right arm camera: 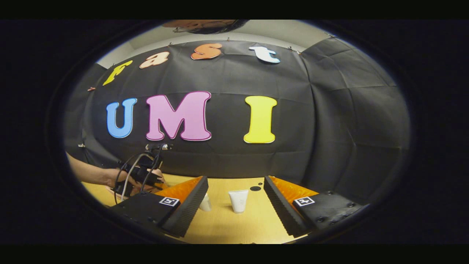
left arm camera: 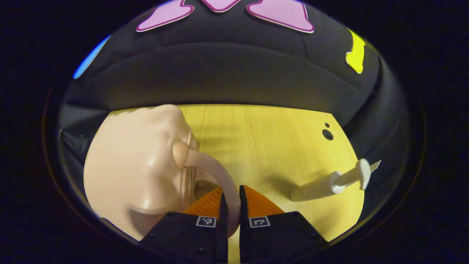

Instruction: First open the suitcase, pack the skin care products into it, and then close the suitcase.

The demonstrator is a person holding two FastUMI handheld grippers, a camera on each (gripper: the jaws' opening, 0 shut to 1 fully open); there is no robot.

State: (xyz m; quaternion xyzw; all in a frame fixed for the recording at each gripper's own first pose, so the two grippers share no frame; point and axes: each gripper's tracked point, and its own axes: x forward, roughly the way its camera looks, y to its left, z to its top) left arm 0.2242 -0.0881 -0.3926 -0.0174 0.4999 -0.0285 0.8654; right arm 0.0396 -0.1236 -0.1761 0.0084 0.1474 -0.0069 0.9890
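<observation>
A small peach suitcase [left arm camera: 135,172] lies on the wooden table [left arm camera: 263,139] at the left of the left gripper view, lid down. Its curved handle [left arm camera: 212,165] runs between the fingers of my left gripper [left arm camera: 231,192], which is shut on it. A white skin care tube [left arm camera: 329,183] lies on its side to the right. In the right gripper view my right gripper [right arm camera: 234,179] hangs open above the table [right arm camera: 227,227] with nothing between its fingers. A white tube [right arm camera: 238,201] stands ahead of it, and another white item [right arm camera: 206,203] is partly hidden behind its left finger.
A person's hand [right arm camera: 121,179] holds the other gripper, with cables, at the left of the right gripper view. Round black holes [left arm camera: 327,134] mark the table near its far edge. The black cloth wall closes off the back and sides.
</observation>
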